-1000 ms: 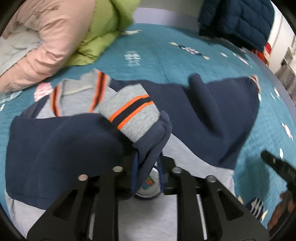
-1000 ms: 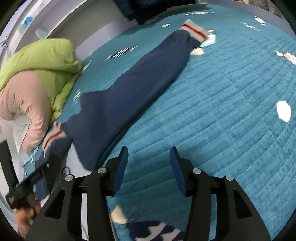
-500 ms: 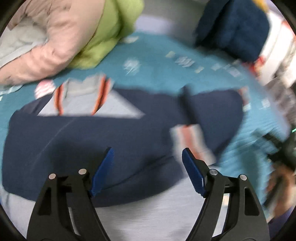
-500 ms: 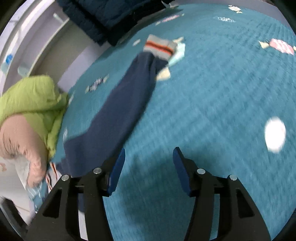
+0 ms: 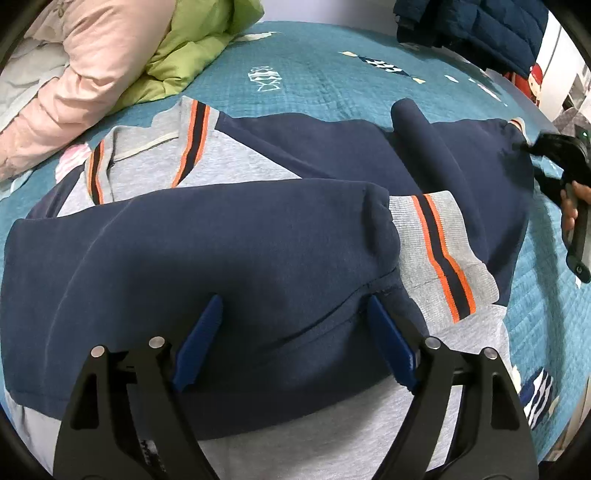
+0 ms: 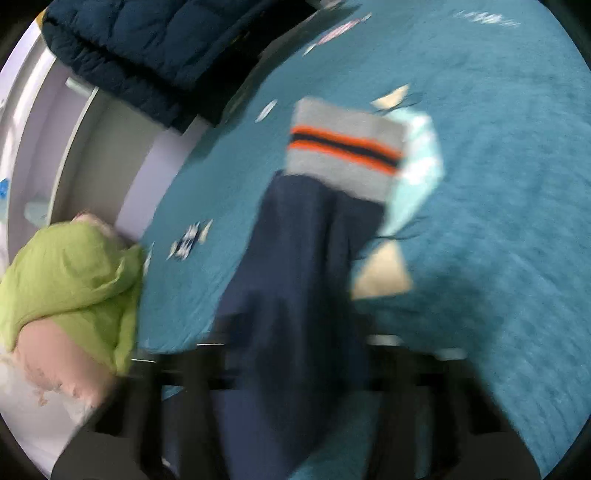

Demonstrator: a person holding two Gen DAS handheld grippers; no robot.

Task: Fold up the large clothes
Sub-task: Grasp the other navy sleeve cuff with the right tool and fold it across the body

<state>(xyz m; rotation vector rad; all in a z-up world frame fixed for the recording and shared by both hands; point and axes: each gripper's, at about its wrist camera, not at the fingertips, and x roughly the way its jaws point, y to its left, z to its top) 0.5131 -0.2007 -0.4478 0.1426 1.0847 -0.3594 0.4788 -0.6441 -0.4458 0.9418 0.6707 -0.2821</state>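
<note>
A navy and grey sweatshirt (image 5: 258, 177) with orange-striped trim lies on the teal bedspread (image 5: 314, 74). One sleeve (image 5: 207, 251) is folded across the chest, its grey cuff (image 5: 439, 251) pointing right. My left gripper (image 5: 293, 332) is open and empty just above that sleeve. The other sleeve (image 6: 306, 258) stretches away in the blurred right wrist view, ending in a striped cuff (image 6: 343, 147). My right gripper (image 6: 295, 369) straddles this sleeve; blur hides how its jaws stand. It also shows in the left wrist view (image 5: 554, 155) at that sleeve's end.
Pink (image 5: 92, 55) and green (image 5: 192, 44) padded jackets are piled at the back left. A dark blue quilted jacket (image 5: 480, 26) lies at the back right, also in the right wrist view (image 6: 159, 48). A pale wall or headboard (image 6: 92, 155) borders the bed.
My left gripper let go of the sleeve cuff, opened and drew back; the sleeve now lies flat across the chest. My right gripper travelled to the other sleeve and now sits over it.
</note>
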